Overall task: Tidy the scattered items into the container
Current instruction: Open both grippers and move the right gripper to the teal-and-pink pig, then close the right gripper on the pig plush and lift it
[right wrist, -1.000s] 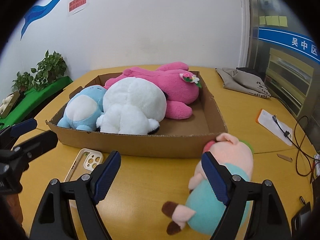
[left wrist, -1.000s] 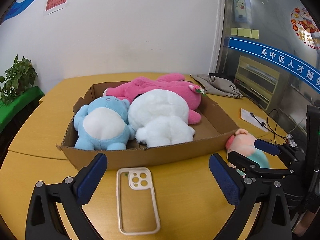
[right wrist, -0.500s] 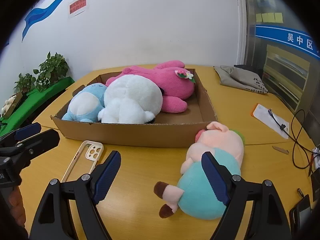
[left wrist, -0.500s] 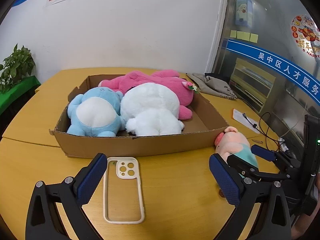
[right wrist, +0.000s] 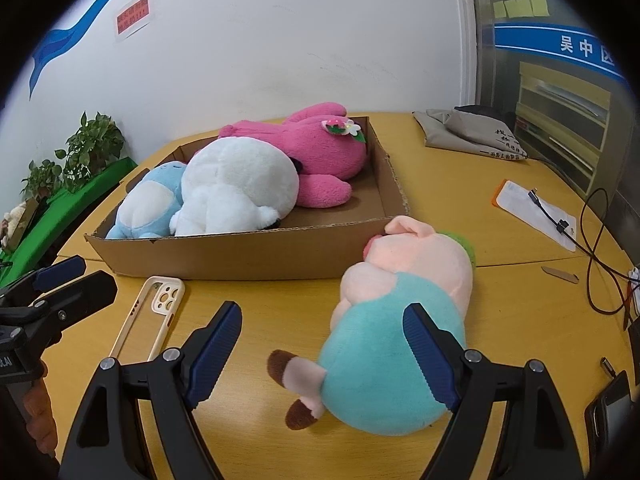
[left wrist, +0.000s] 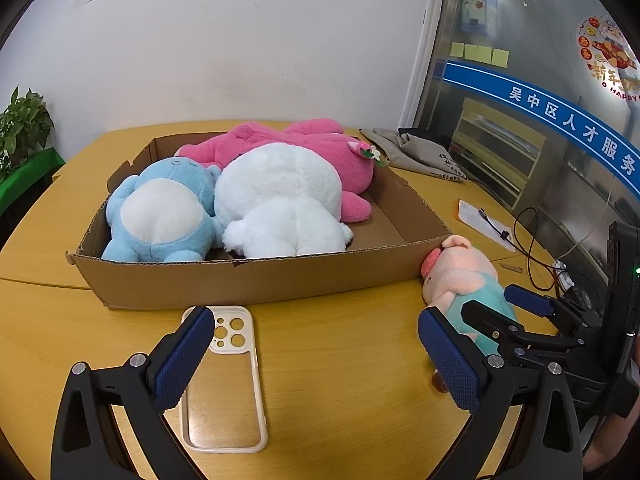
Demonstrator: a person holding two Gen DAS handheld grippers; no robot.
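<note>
The pig plush (right wrist: 404, 328) lies on its side on the table (right wrist: 500, 320), outside the cardboard box (right wrist: 248, 254), its snout just beside the box's near right corner. Its teal body sits ahead of the right gripper (right wrist: 326, 356), under the right-hand finger rather than centred between the two; the jaws stand wide and touch nothing. A closure from here would likely pinch only the flank, and soft stuffing squeezes out of an off-centre hold, so the toy could sag or drop on the lift over the box wall.

The phone case (left wrist: 224, 376) lies flat just ahead of the left gripper (left wrist: 316, 358), nearer its left-hand finger; those jaws are also wide and empty. Thin and flush with the table, it may skid away instead of lifting.

Inside, the blue plush (left wrist: 160, 212), white plush (left wrist: 284, 200) and pink plush (left wrist: 320, 152) leave free floor only at the right end
</note>
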